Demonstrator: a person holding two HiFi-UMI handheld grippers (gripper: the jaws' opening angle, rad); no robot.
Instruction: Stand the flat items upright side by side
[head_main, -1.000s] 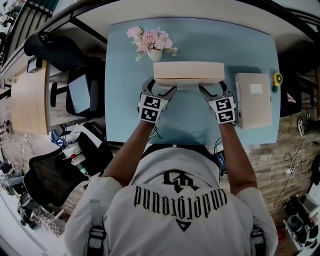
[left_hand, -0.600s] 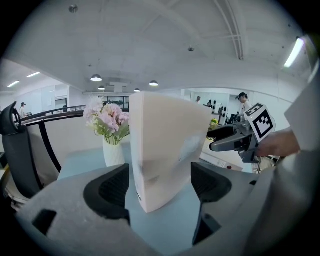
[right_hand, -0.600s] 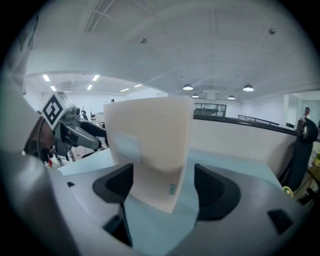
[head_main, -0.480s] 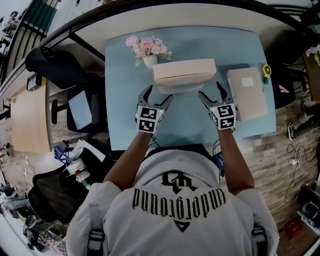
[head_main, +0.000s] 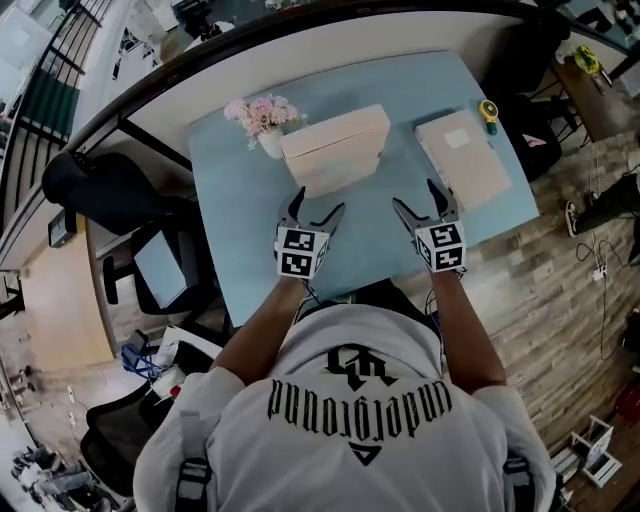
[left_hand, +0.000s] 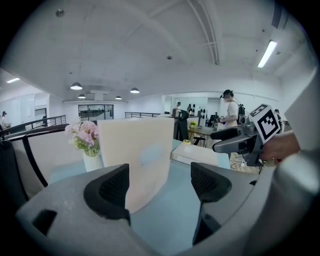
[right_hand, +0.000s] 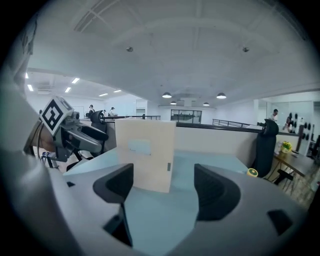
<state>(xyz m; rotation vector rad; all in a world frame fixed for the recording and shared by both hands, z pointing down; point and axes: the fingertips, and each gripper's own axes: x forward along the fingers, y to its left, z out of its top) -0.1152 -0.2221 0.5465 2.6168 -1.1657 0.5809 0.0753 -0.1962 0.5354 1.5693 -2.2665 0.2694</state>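
Blue tabletop (head_main: 365, 235), open-plan office w/ railing behind. Upright cream box (head_main: 335, 150) stands on its long edge at ~12 o'clock from left gripper (head_main: 318, 205), with a gap between them. Second cream box (head_main: 462, 158) lies flat at ~1 o'clock from right gripper (head_main: 415, 197), not touched, well apart from the upright one.

Left gripper view: jaws spread, nothing btwn them. Upright box (left_hand: 135, 160) sits ahead, flat box (left_hand: 200, 152) at 2 o'clock.

Right gripper view: jaws spread too, empty. Upright box (right_hand: 145, 152) is dead ahead on the table.

Flower vase (head_main: 262, 120) sits just beside the upright box's left end, ~10 o'clock; can't tell if touching. Yellow tape roll (head_main: 488, 110) is at 1 o'clock of the flat box, near the table edge.
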